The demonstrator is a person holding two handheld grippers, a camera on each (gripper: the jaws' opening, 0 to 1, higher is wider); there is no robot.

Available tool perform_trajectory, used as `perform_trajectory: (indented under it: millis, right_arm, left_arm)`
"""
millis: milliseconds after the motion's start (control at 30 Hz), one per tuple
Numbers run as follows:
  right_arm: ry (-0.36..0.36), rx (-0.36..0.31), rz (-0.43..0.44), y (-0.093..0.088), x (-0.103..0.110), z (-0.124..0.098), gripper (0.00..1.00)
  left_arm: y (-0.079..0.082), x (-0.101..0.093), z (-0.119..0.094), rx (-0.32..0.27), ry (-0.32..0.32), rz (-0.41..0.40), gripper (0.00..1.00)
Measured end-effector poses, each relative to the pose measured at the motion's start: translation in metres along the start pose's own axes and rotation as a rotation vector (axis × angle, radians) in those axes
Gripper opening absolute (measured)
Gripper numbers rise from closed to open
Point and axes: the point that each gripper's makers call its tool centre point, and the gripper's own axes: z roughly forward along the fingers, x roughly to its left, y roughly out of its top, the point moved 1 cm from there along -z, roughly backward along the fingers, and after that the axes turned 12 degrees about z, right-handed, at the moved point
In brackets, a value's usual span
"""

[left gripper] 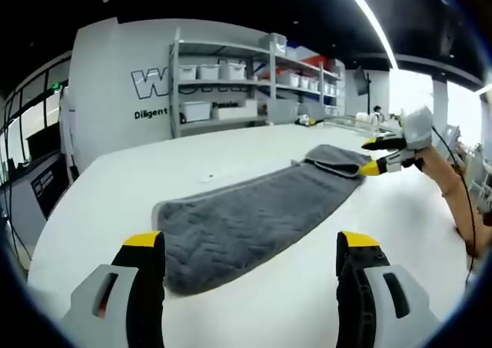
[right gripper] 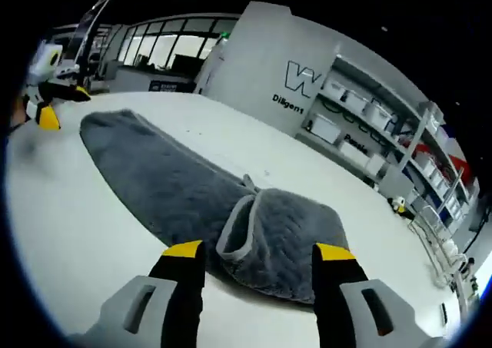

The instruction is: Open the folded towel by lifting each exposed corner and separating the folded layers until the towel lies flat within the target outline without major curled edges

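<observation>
A long grey towel (left gripper: 246,213) lies as a strip on the white table (left gripper: 115,187). Its far end (left gripper: 337,159) is folded back over itself. My left gripper (left gripper: 250,244) hovers open just short of the towel's near end, with nothing between its jaws. My right gripper (left gripper: 371,156) stands open beside the folded end, its yellow tips just off the cloth. In the right gripper view, the folded end (right gripper: 288,233) with a curled hem lies right ahead of my open right gripper (right gripper: 258,252). The left gripper (right gripper: 63,106) is open at the towel's far end (right gripper: 108,125).
Metal shelves (left gripper: 231,79) with white bins stand beyond the table, next to a white wall with lettering (right gripper: 296,83). A person's forearm (left gripper: 453,194) and a cable reach in behind the right gripper. Bare tabletop (right gripper: 69,202) lies on both sides of the towel.
</observation>
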Motion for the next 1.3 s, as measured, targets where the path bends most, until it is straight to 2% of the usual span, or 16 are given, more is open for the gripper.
perform_trajectory:
  millis: [67, 167, 200, 367, 467, 667, 767, 867, 1067, 1300]
  right_arm:
    - [-0.005, 0.013, -0.014, -0.006, 0.0, 0.005, 0.48]
    - [-0.008, 0.017, -0.053, -0.011, -0.002, 0.007, 0.27]
    - [0.001, 0.014, -0.053, -0.011, 0.0, 0.007, 0.23]
    - [0.033, -0.012, -0.046, -0.007, 0.006, 0.004, 0.09]
    - [0.013, -0.068, -0.021, 0.002, 0.0, -0.001, 0.04]
    - [0.022, -0.187, 0.195, 0.015, -0.016, -0.01, 0.03]
    - [-0.007, -0.229, 0.259, 0.019, -0.027, -0.017, 0.03]
    - [0.019, -0.29, 0.335, 0.029, -0.031, -0.026, 0.02]
    - [-0.052, -0.369, 0.338, 0.041, -0.062, -0.04, 0.02]
    - [-0.123, -0.397, 0.309, 0.031, -0.095, -0.05, 0.02]
  left_arm:
    - [0.0, 0.0, 0.0, 0.0, 0.001, 0.0, 0.9]
    - [0.001, -0.002, -0.001, -0.005, -0.003, 0.0, 0.9]
    - [0.001, -0.002, 0.0, -0.006, -0.006, 0.0, 0.9]
    - [0.001, -0.001, 0.0, -0.003, -0.005, -0.002, 0.9]
    - [0.0, -0.001, -0.001, -0.004, -0.004, -0.003, 0.9]
    - [-0.001, -0.001, 0.0, 0.003, -0.005, -0.003, 0.9]
    - [-0.002, -0.001, 0.001, 0.004, -0.006, -0.005, 0.9]
    - [-0.002, 0.0, 0.0, 0.007, -0.002, -0.002, 0.89]
    - [0.0, -0.002, -0.003, 0.002, 0.003, 0.005, 0.89]
    - [-0.004, 0.001, 0.0, 0.02, 0.009, 0.007, 0.89]
